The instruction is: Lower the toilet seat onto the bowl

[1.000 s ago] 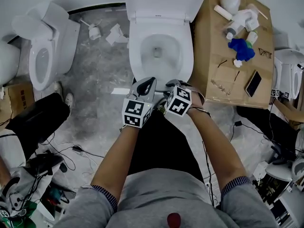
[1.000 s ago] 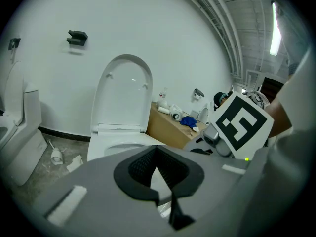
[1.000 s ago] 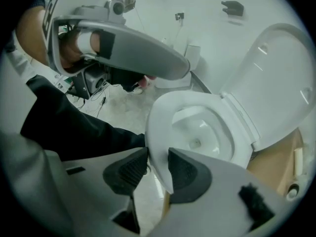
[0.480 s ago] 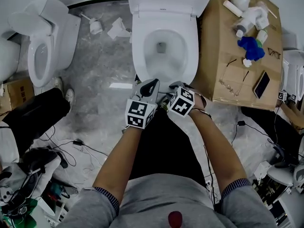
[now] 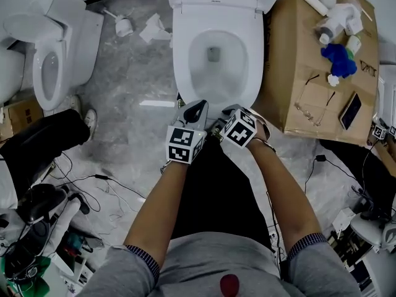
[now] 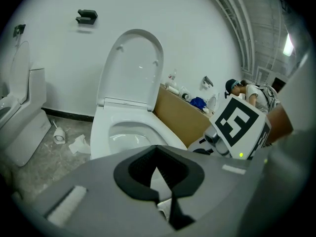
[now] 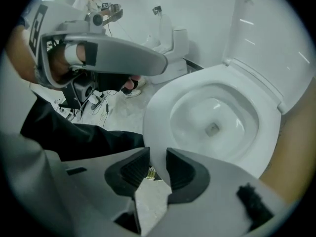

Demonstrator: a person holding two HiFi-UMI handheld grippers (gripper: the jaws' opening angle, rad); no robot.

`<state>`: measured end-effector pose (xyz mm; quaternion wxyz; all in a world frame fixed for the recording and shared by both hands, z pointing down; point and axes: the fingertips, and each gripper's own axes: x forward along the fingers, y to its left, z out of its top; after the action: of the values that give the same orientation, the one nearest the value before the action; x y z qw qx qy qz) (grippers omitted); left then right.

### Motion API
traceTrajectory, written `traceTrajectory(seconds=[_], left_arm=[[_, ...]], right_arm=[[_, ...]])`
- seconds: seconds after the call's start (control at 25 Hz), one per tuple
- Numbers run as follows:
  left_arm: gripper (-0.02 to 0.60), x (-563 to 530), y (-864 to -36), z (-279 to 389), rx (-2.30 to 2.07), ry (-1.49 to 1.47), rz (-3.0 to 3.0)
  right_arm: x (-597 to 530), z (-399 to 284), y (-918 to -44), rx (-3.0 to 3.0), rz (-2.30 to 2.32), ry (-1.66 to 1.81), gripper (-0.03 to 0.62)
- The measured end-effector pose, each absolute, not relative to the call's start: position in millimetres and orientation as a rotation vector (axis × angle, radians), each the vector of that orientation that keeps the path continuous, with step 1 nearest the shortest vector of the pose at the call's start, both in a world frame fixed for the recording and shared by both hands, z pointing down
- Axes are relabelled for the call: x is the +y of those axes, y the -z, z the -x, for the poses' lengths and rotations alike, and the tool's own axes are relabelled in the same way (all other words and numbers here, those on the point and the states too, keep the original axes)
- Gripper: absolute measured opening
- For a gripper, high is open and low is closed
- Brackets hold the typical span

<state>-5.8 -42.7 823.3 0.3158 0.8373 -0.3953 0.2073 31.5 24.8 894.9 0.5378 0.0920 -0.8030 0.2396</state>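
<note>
At the front rim of the middle toilet, my right gripper [image 7: 157,168] was closing its jaws. The white edge showed in the gap, but no pad pressed on it. My left gripper [image 6: 159,168] hung beside it, jaws a little apart and empty. The toilet seat [image 5: 181,60] looked flat on the bowl already, with only the lid [image 6: 131,68] upright. I judged the risk was pinching the rim uselessly, or pulling the lid and letting it slam.
</note>
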Motion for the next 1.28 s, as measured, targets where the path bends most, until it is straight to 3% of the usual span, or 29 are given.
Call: traceTrajectory(seconds=[0.28, 0.44, 1.28], left_arm=[[0.006, -41.1, -842.5, 4.5, -1.031, -0.576, -2.181], [0.006, -36.0, -856.8, 4.6, -1.01, -0.602, -2.154], [0.006, -13.3, -898.2, 8.5, -0.933, -0.674, -2.088]], right_arm=[[24.6, -34.3, -917.4, -1.904, -0.273, -0.68, 0.1], [21.0, -37.8, -931.4, -1.894, -0.372, -0.783, 0.049], [11.7, -41.5, -981.3, -1.828, -0.643, -0.947, 0.023]])
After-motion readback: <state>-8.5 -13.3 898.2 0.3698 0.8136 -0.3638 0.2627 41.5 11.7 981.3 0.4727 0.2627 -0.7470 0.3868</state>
